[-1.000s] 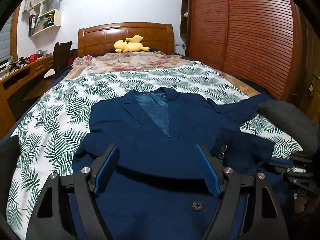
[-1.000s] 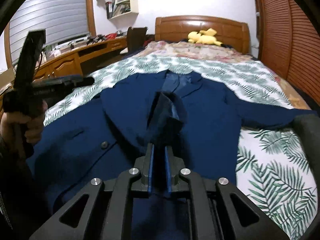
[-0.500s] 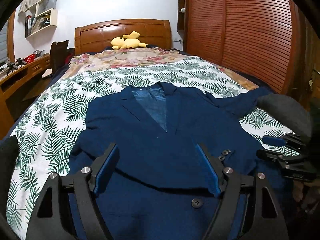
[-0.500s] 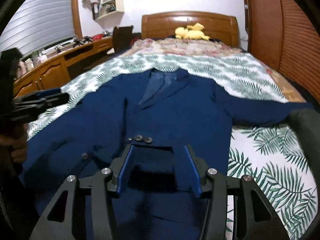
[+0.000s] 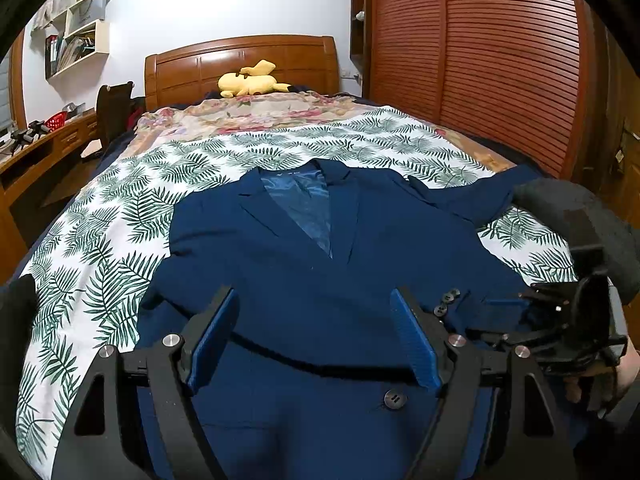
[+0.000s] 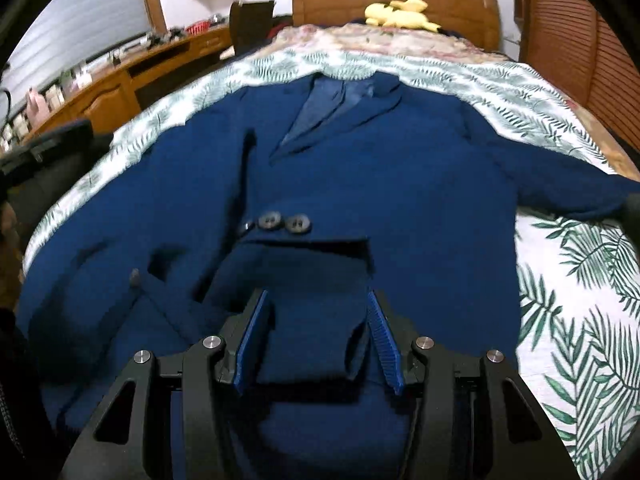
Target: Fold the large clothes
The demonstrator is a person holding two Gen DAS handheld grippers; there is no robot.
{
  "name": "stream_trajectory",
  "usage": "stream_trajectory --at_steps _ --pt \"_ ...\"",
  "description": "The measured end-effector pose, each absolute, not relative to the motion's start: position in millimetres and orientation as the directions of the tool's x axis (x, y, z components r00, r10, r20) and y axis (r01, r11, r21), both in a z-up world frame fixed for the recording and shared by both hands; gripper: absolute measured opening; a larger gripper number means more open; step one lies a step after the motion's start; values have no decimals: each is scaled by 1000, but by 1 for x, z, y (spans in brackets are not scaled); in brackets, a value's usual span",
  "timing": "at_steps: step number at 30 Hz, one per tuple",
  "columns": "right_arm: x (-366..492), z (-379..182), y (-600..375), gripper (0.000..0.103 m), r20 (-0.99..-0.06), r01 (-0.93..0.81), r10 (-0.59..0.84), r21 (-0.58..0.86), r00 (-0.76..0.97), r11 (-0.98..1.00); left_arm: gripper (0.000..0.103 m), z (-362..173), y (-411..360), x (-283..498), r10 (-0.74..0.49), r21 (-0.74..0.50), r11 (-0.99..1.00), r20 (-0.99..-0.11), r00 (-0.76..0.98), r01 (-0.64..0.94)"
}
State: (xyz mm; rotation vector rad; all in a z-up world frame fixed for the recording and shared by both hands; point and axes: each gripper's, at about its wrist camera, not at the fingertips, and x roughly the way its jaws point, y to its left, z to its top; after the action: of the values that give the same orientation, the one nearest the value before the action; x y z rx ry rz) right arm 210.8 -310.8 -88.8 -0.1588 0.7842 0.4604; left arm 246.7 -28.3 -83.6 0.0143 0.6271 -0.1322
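A dark blue blazer (image 5: 304,280) lies face up on the bed, collar toward the headboard. It fills the right wrist view (image 6: 400,184). One sleeve is folded across the front, its cuff with three buttons (image 6: 280,222) lying on the chest. The other sleeve (image 6: 560,188) stretches out to the right. My left gripper (image 5: 316,334) is open and empty, just above the blazer's lower front. My right gripper (image 6: 316,334) is open, its jaws either side of the folded sleeve end without pinching it. It also shows in the left wrist view (image 5: 560,320).
The bed has a palm-leaf sheet (image 5: 120,240) and a floral cover (image 5: 260,114) near the wooden headboard (image 5: 240,64). A yellow plush toy (image 5: 250,82) lies there. A wooden desk (image 6: 120,80) and chair stand left; a slatted wardrobe (image 5: 500,60) stands right.
My right gripper has opened and let go of the sleeve, which now lies folded across the blazer's front. It has dropped lower. My left gripper stays open and has shifted slightly.
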Motion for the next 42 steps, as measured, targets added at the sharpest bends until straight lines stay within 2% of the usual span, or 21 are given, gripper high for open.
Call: stream_trajectory --at_steps 5,6,7,10,18,23,26,30,32,36,38,42 --pt "213 -88 -309 51 -714 -462 342 29 611 887 78 -85 -31 247 -119 -20 991 -592 797 133" --pt "212 -89 -309 48 -713 -465 344 28 611 885 78 -85 -30 248 -118 -19 991 -593 796 133" --pt "211 -88 -307 35 -712 -481 357 29 605 876 78 -86 -30 249 -119 -18 991 -594 795 134" --pt "204 -86 -309 17 -680 -497 360 -6 639 868 78 -87 -30 249 -119 -18 991 -597 794 135" --pt "150 -39 -336 15 -498 -438 367 -29 786 898 78 -82 -28 249 -132 -29 989 -589 798 142" --pt "118 -44 -328 16 -503 -417 346 -31 792 909 78 -70 -23 244 -167 -74 986 -562 810 152" --pt "103 -52 -323 22 -526 -394 307 -58 793 917 78 -69 -23 238 -180 -74 983 -558 810 168" --pt "91 -58 -326 25 -564 -351 265 -48 783 935 78 -67 -21 228 -190 -61 980 -556 809 188" --pt "89 -59 -331 34 -579 -333 248 -44 777 942 78 -66 -19 224 -196 -60 979 -555 808 196" --pt "86 -45 -330 43 -574 -310 217 -68 789 948 78 -65 -17 215 -211 -56 974 -557 803 218" --pt "89 -38 -327 51 -569 -302 205 -81 796 950 78 -65 -17 210 -215 -50 973 -556 803 226" --pt "108 -34 -323 54 -571 -296 186 -107 800 949 78 -66 -19 204 -232 -53 968 -561 794 245"
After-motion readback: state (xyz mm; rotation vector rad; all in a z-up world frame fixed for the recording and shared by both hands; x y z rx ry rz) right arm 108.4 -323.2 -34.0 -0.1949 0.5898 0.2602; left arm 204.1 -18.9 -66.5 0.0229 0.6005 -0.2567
